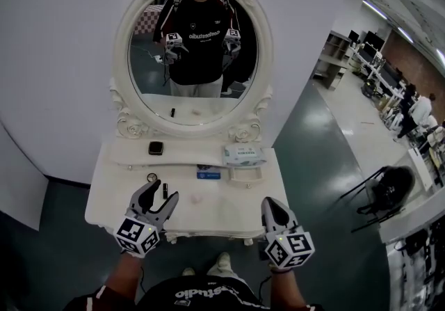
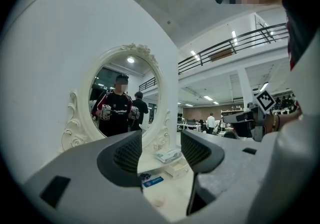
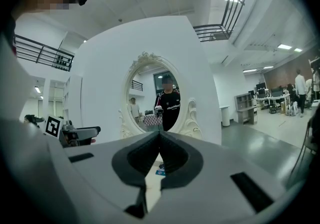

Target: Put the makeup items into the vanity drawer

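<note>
White wall [image 1: 55, 59], glossy grey floor [image 1: 327, 163] — office desks [image 1: 379, 69] beyond.

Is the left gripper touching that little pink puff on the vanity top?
Apart. The head view shows bare vanity top between the left gripper and the pink puff; its open jaws hold nothing.

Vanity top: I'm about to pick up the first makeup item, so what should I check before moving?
1. Left gripper jaws apart, nothing between them in its own view: ok.
2. Right gripper ready to grasp: not ok, its jaws are closed together.
3. Small drawer pulled out: ok.
4. Black tube clear of the left jaws: cannot tell; the head view shows it very near them.
5. Pink puff lying free on the tabletop: ok.
</note>
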A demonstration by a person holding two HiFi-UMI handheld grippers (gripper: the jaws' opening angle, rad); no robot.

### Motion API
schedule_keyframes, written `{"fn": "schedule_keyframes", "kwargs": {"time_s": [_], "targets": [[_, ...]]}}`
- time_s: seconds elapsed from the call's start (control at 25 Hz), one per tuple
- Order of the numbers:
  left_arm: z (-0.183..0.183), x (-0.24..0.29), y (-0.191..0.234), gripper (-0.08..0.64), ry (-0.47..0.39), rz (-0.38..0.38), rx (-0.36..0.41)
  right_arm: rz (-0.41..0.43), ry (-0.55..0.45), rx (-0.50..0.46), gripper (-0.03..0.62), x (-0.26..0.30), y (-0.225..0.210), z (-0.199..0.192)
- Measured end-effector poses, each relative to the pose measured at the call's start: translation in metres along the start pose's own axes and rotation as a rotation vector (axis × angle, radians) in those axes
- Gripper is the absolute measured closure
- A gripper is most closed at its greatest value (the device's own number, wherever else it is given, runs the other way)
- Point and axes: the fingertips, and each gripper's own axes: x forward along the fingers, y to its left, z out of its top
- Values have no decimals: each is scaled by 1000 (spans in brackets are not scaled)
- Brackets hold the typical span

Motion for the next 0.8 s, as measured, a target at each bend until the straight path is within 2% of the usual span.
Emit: {"fn": "schedule_keyframes", "kwargs": {"time_s": [0.56, 0.8], "targets": [[-72, 28, 8, 321, 168, -47, 29, 8, 50, -6, 589, 11, 2, -18], [-108, 46, 4, 322, 240, -80, 100, 13, 76, 6, 589, 13, -2, -34]]}}
